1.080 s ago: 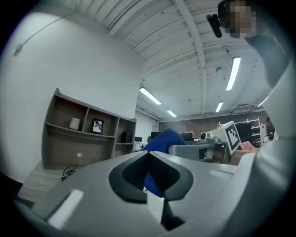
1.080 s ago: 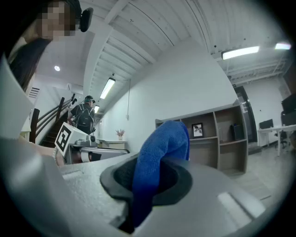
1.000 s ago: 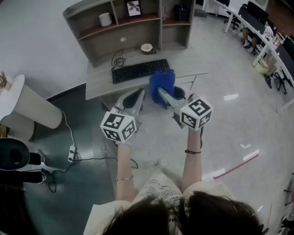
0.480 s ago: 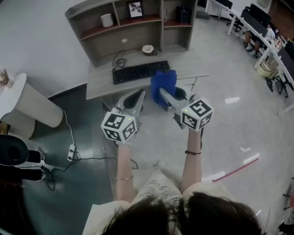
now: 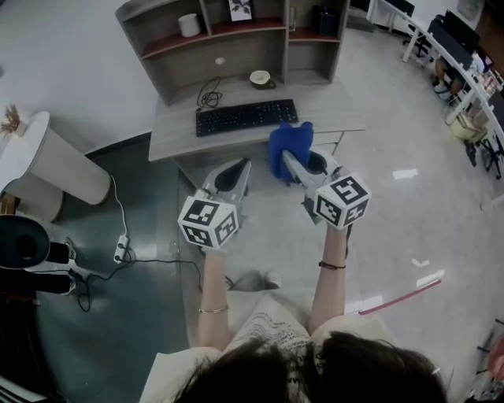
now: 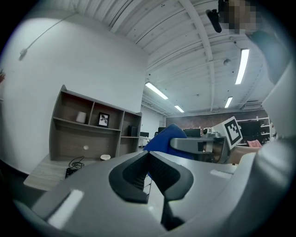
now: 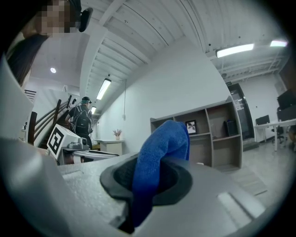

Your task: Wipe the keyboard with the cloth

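A black keyboard (image 5: 246, 116) lies on the grey desk (image 5: 177, 138) ahead of me. My right gripper (image 5: 293, 160) is shut on a blue cloth (image 5: 288, 146), held in the air just off the desk's front edge; the cloth (image 7: 159, 159) bulges up between the jaws in the right gripper view. My left gripper (image 5: 233, 171) hangs beside it to the left, shut with nothing in it, its pads (image 6: 147, 172) pressed together. Both grippers are short of the keyboard.
The desk carries a shelf hutch (image 5: 228, 39) with a white cup (image 5: 188, 24), a framed picture (image 5: 240, 8) and a bowl (image 5: 260, 78). A coiled cable (image 5: 208, 98) lies behind the keyboard. A white round stand (image 5: 47, 169) and a power strip (image 5: 120, 250) are at the left.
Both grippers have moved a little forward toward the desk, the blue cloth still held in the right one. The view has shifted slightly.
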Demonstrator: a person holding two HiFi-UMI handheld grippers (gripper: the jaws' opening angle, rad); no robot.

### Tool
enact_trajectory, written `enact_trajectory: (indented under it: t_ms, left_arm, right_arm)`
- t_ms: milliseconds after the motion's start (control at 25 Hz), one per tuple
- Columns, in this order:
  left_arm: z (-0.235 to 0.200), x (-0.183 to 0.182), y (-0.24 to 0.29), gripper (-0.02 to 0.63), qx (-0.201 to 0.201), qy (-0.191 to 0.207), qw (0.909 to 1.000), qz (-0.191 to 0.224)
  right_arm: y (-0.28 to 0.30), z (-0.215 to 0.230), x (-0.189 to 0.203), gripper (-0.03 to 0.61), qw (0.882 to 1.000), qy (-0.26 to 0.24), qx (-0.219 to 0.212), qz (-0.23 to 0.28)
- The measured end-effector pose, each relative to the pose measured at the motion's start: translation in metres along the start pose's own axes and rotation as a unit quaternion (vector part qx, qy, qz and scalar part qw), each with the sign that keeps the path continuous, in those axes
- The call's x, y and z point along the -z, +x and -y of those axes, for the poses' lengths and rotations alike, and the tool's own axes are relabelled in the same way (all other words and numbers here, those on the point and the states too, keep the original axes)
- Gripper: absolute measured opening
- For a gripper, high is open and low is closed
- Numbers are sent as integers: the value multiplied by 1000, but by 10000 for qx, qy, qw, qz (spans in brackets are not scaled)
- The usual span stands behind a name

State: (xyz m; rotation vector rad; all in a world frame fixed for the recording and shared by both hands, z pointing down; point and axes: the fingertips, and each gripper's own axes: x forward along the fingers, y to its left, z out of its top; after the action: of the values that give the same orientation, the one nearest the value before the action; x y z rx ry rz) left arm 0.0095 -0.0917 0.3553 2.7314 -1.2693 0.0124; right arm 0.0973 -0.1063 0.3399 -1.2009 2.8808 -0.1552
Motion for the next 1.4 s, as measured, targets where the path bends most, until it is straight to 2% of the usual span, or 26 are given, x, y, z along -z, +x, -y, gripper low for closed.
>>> enact_trajectory:
  t_ms: [280,960,1400]
  left_arm:
    - [2,7,-13,2,-99,-45,9999,-118]
    - [8,11,-4,2,70,-19,9998,-192]
    - [5,11,-4,2,29,-23,9997,-221]
  right_arm:
    - [-3,-8,10,58,9998,205,5,-22]
    - [-9,-1,16,58,9992,335,204,-16]
    - [-3,-7,18,58,9994,328,72,-80]
